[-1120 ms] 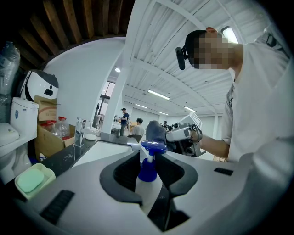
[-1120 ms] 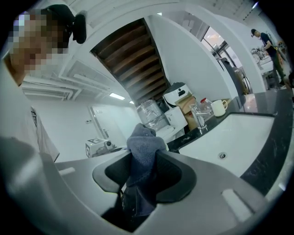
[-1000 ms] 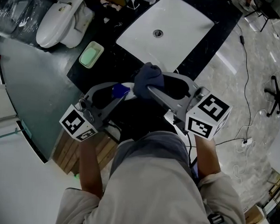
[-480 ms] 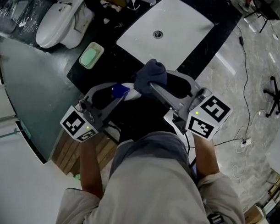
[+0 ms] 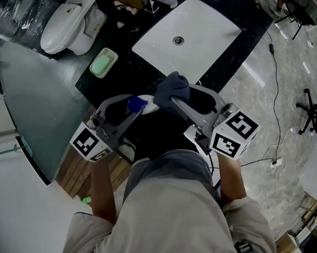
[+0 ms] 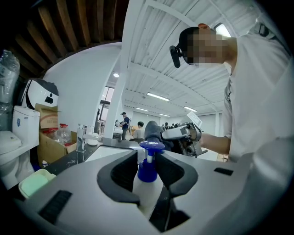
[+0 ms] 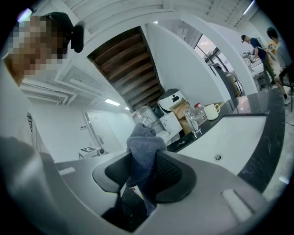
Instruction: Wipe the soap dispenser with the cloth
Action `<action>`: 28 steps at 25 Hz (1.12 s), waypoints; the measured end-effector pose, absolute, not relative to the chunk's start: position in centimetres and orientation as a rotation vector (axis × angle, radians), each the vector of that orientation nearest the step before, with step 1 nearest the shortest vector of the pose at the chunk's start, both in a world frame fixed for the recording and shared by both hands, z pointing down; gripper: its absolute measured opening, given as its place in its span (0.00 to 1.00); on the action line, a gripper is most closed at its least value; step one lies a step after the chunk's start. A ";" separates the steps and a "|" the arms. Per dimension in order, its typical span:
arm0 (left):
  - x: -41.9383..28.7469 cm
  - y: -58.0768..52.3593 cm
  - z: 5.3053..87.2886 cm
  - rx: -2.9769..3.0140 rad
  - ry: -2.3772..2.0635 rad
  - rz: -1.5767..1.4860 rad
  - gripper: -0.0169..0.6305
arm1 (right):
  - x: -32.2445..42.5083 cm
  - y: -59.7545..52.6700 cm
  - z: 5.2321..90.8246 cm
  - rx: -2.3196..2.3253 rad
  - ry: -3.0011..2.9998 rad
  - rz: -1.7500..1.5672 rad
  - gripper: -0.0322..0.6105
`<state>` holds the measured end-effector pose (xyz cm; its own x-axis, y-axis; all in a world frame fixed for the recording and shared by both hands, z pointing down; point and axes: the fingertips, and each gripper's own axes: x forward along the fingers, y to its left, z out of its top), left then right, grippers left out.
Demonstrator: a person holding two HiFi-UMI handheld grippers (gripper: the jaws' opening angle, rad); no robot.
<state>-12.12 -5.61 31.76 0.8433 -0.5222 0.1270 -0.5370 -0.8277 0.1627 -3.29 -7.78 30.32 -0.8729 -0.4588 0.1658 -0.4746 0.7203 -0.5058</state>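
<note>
A white soap dispenser [image 6: 146, 186] with a blue pump top [image 5: 137, 103] sits clamped between the jaws of my left gripper [image 5: 140, 105], held up over the black counter. My right gripper [image 5: 172, 96] is shut on a bunched dark grey-blue cloth [image 5: 172, 87]; in the right gripper view the cloth [image 7: 142, 156] stands up between the pads. In the head view the cloth lies right beside the pump top, close to or touching it. In the left gripper view the cloth [image 6: 153, 131] shows just behind the pump.
A white sink basin [image 5: 185, 33] is set in the black counter [image 5: 124, 70] ahead. A green soap dish [image 5: 103, 63] lies at the counter's left, a white toilet [image 5: 68, 21] beyond it. A faucet [image 7: 196, 120] and cups stand by the basin.
The cloth in the right gripper shifted a little rightward and up along the dispenser's top, then held. The left gripper kept the dispenser still.
</note>
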 end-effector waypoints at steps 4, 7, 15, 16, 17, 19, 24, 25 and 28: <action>-12.1 -5.4 31.7 2.845 -0.815 0.124 0.21 | -3.3 -7.8 30.3 0.775 -2.885 0.860 0.27; -12.1 -5.2 31.8 2.855 -0.813 0.134 0.25 | -3.2 -7.8 30.4 0.773 -2.884 0.861 0.27; -12.4 -4.5 31.8 2.857 -0.819 0.134 0.29 | -3.0 -7.9 30.3 0.770 -2.885 0.851 0.27; -12.5 -4.5 31.7 2.858 -0.834 0.127 0.29 | -3.0 -7.9 30.2 0.768 -2.885 0.849 0.27; -12.7 -4.4 31.5 2.861 -0.852 0.118 0.29 | -2.9 -7.9 30.2 0.765 -2.885 0.846 0.27; -13.1 -4.3 31.1 2.870 -0.884 0.099 0.29 | -2.9 -7.9 30.3 0.763 -2.886 0.840 0.27; -13.9 -3.7 30.2 2.876 -0.926 0.043 0.29 | -2.8 -7.9 29.6 0.802 -2.904 0.762 0.27; -14.1 -3.6 30.0 2.871 -0.946 0.022 0.29 | -2.7 -7.9 29.5 0.817 -2.904 0.735 0.27; -15.1 -3.3 29.1 2.842 -1.031 -0.066 0.29 | -2.7 -7.7 29.1 0.857 -2.904 0.672 0.27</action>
<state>-15.06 -3.32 29.07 0.7673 -0.6413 -0.0009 -0.6361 -0.7613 0.1256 -2.67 -7.74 29.06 -0.8466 -0.5086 0.1569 -0.5259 0.7535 -0.3945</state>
